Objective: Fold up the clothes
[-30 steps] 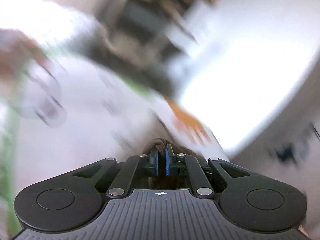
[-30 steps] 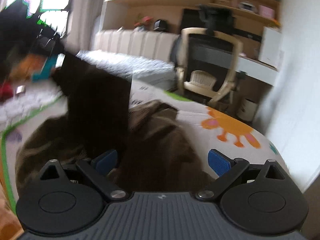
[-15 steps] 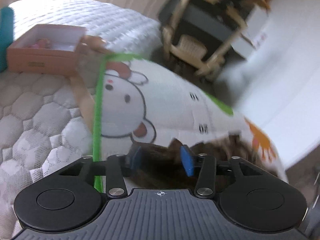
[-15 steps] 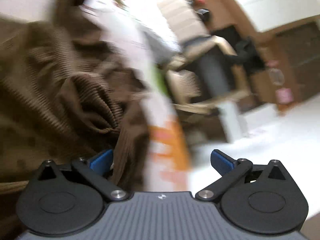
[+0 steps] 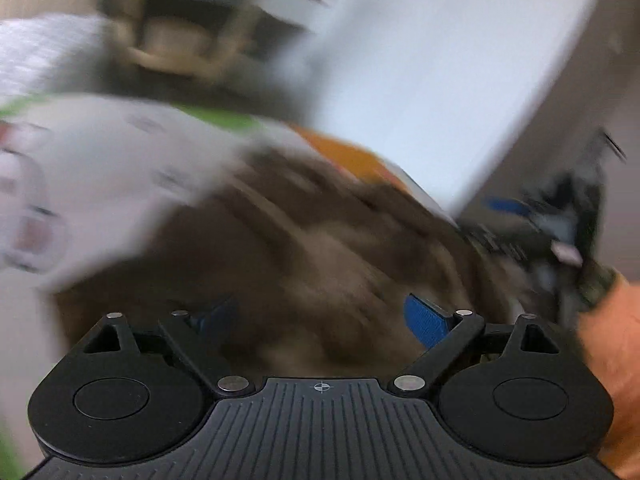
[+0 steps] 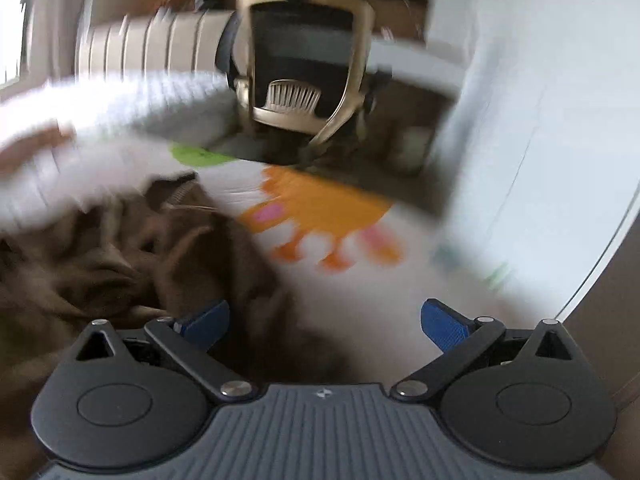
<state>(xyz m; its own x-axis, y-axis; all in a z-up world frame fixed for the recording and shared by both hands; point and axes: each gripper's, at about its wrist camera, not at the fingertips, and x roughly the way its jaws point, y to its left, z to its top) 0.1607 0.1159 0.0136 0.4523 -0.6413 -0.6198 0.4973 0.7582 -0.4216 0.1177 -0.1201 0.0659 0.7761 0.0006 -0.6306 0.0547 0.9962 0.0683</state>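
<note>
Landmark: brown corduroy garment (image 6: 120, 264), crumpled in a heap on a white printed mat (image 6: 360, 300); all places below are given relative to it.
Garment surface: ribbed cloth with deep, irregular folds; not flat and not folded.
Left gripper (image 5: 320, 320): jaws apart and just opened further; blue pads (image 5: 424, 320) stand clear of the cloth on either side. The garment lies beneath and ahead of the gap, not clamped.
Right gripper (image 6: 324, 324): jaws apart; the left pad (image 6: 208, 322) sits over the garment's right edge, the other pad over bare mat. Nothing is clamped.
Right gripper in the left wrist view: blurred blue-and-black shape (image 5: 540, 224) at the garment's far right edge.
Person's hand (image 5: 608, 360): at the right edge of the left wrist view, beside the garment.
Mat print: orange cartoon animal (image 6: 320, 216) just beyond the garment; green border (image 6: 196, 156) behind it.
Quilted white bedding (image 6: 132, 100): behind the garment, to the left.
Office chair (image 6: 300, 60): beige frame, dark mesh back, well behind the garment.
Image quality: both views are motion-blurred; fine detail cannot be told.
</note>
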